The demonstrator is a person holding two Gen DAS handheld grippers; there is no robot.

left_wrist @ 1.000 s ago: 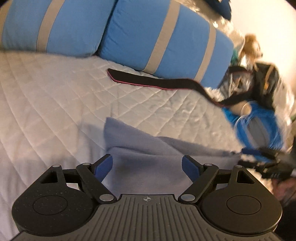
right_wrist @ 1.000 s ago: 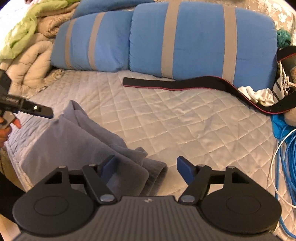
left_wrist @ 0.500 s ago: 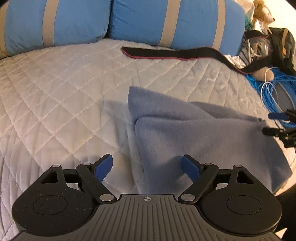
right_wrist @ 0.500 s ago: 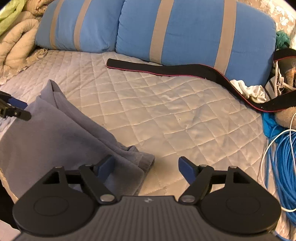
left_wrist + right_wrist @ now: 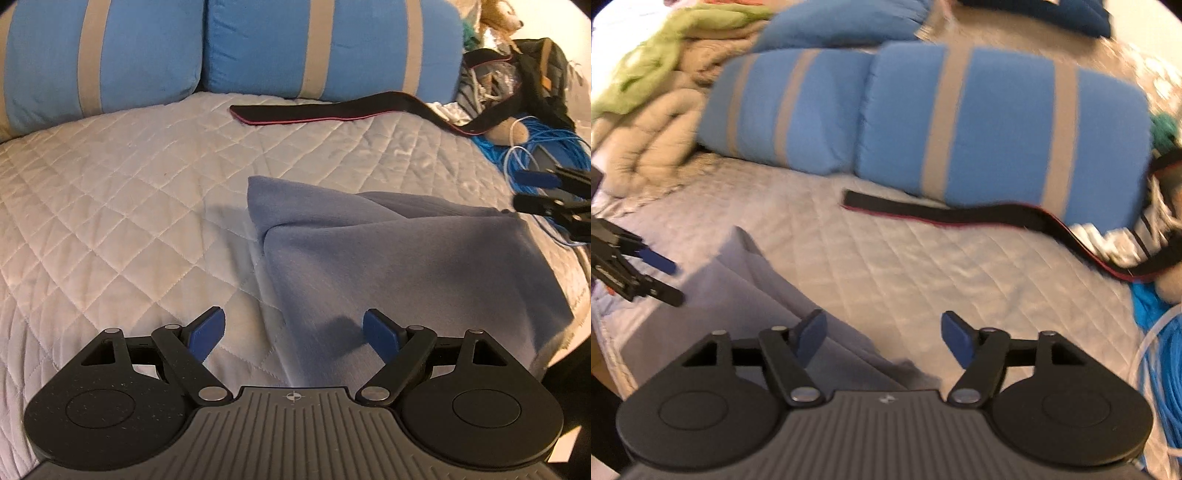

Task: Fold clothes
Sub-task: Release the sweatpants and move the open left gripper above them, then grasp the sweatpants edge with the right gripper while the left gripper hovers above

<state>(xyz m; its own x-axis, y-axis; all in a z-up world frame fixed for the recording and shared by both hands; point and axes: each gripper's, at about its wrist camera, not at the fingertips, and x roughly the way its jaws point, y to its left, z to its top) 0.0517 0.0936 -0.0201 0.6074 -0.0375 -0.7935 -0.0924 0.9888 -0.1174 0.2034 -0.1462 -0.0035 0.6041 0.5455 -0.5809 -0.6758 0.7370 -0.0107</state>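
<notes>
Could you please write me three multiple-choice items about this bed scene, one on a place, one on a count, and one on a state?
1. Where does the black strap lie?
A. On the quilt in front of the striped pillows
B. On top of the grey-blue garment
C. Between the left tongs' pads

2. How many blue pillows with tan stripes lean side by side at the head of the bed?
A. One
B. Two
C. Four

3. In what state is the grey-blue garment?
A. Hanging in the air from both tongs
B. Rolled into a tight ball
C. Lying loosely folded on the quilt, held by neither tongs

Answers:
1 A: the strap rests on the quilt just before the pillows.
2 B: two striped pillows show in both views.
3 C: the left tongs are open, and the closing right tongs pinch nothing.
</notes>
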